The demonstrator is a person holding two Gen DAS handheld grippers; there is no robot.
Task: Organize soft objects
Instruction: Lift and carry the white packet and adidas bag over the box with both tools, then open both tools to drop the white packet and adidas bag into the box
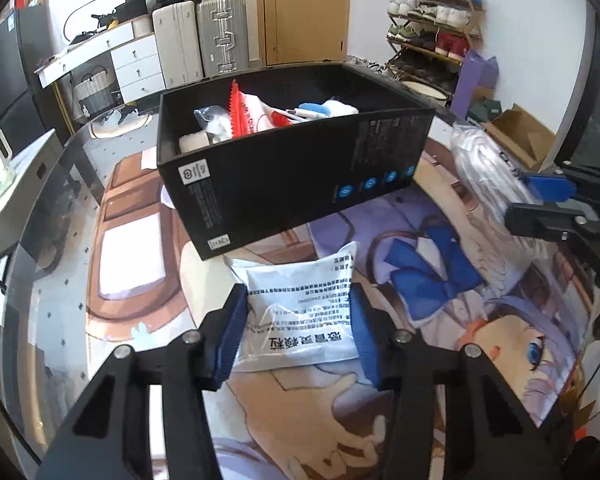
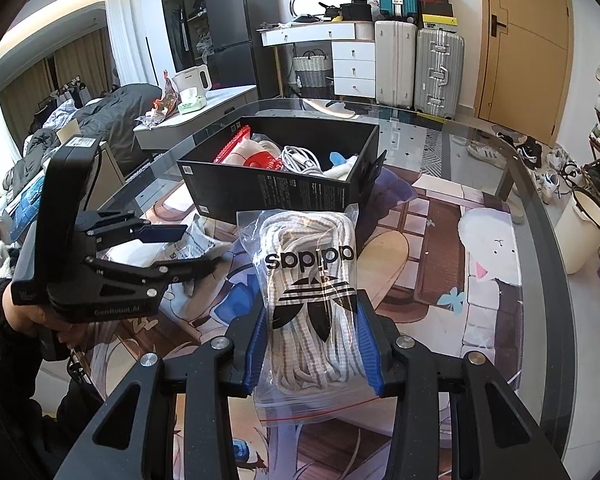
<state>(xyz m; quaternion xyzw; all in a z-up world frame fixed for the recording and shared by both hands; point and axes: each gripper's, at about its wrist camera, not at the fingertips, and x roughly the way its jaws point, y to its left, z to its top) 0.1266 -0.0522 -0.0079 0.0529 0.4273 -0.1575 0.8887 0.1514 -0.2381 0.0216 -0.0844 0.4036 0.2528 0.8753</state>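
Right hand-held gripper (image 2: pixel 312 340) clamping zip bag of white shoelaces (image 2: pixel 306 300), blue pads (image 2: pixel 256 350) pressing both sides of bag, Adidas logo facing camera upside down. Bag appearing lifted off the surface, tilting toward black cardboard box (image 2: pixel 284 184); exact height not determinable. In left wrist view same bag (image 1: pixel 486 178) showing at right, held between the right hand-held gripper's (image 1: pixel 540 202) fingers, just beside box's right end.

Left hand-held gripper (image 1: pixel 296 328) straddling white printed sachet (image 1: pixel 300 312), jaws apart, pads (image 1: pixel 230 344) sitting at sachet's two sides; contact not clear, gripping not confirmable. Sachet lying flat on anime-print mat (image 1: pixel 420 380), just in front of black box's (image 1: pixel 292 176) near wall. In right wrist view left hand-held gripper (image 2: pixel 188 248) coming in from left edge, sachet (image 2: pixel 204 244) partly hidden between its fingers.

Box sitting open near middle of glass surface (image 2: pixel 480 136), toward far edge. Inside box: red-and-white pouch (image 2: pixel 256 156), coiled white cable (image 2: pixel 300 158), blue-and-white soft item (image 2: pixel 342 164), clear bag with white contents (image 1: pixel 214 118).
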